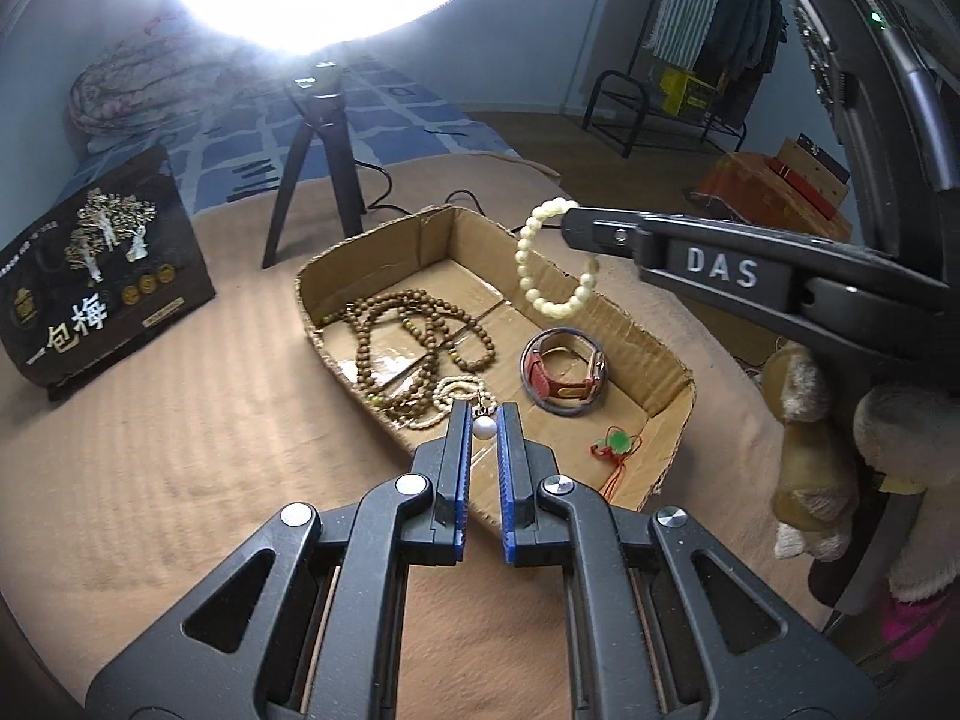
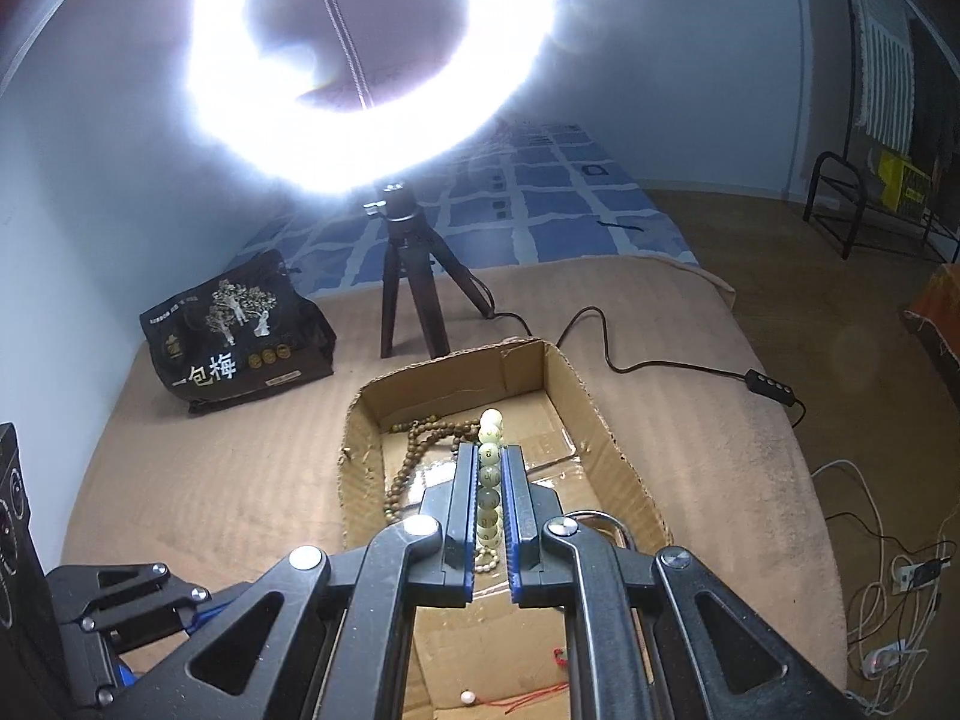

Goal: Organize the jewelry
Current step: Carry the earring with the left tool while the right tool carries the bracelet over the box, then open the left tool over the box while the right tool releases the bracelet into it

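The left tongs slant down over the near wall of the open brown cardboard box, nipped narrow on a thin chain with a small white pearl pendant hanging between the blue pads. The right tongs tilt down above the box, gripping a pale cream beaded bracelet that dangles over its interior. Brown wooden bead strands lie inside the box.
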`<state>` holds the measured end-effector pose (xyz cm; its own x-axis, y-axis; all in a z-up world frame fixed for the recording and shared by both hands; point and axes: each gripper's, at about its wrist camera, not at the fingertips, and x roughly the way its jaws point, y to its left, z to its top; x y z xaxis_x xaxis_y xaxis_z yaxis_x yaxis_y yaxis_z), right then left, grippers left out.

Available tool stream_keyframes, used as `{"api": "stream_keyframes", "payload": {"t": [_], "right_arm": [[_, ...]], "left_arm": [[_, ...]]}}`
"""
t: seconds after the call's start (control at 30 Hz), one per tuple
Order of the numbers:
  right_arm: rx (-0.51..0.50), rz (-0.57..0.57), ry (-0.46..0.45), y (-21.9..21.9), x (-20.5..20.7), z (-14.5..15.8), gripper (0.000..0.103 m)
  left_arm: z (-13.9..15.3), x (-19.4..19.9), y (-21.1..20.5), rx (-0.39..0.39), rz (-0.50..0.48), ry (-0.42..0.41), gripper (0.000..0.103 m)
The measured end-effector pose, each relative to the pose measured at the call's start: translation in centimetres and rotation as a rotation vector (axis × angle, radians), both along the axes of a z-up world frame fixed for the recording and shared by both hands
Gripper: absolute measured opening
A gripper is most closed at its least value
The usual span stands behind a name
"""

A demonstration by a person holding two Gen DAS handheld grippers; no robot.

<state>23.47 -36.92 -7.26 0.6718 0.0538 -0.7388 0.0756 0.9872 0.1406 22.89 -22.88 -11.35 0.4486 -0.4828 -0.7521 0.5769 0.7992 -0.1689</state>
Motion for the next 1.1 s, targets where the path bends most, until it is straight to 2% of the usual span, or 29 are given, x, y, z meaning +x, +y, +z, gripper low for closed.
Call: {"api": "stream_keyframes", "payload": {"t": [0.43,0.9,0.93,1.03,1.1], "right_arm": [[0.01,0.001,0.017,-0.4,2.0,-1.9,0.005],[0.024,-0.014,0.032,-1.1,2.5,-2.9,0.006],[0.021,-0.015,0.033,-1.1,2.6,-3.0,0.009],[0.013,-0.025,0.025,-1.3,2.5,-2.8,0.034],[0.008,-0.034,0.022,-1.4,2.4,-2.7,0.041]], "left_arm": [[-1.9,1.2,-1.6,-0.003,0.004,0.019,0.006],[-2.5,1.5,-2.0,0.001,-0.001,0.014,0.006],[-2.4,1.5,-2.1,0.004,-0.001,0.008,0.006],[-2.4,1.3,-2.4,0.02,-0.006,-0.008,0.006],[-2.5,1.3,-2.5,0.027,-0.008,-0.008,0.007]]}}
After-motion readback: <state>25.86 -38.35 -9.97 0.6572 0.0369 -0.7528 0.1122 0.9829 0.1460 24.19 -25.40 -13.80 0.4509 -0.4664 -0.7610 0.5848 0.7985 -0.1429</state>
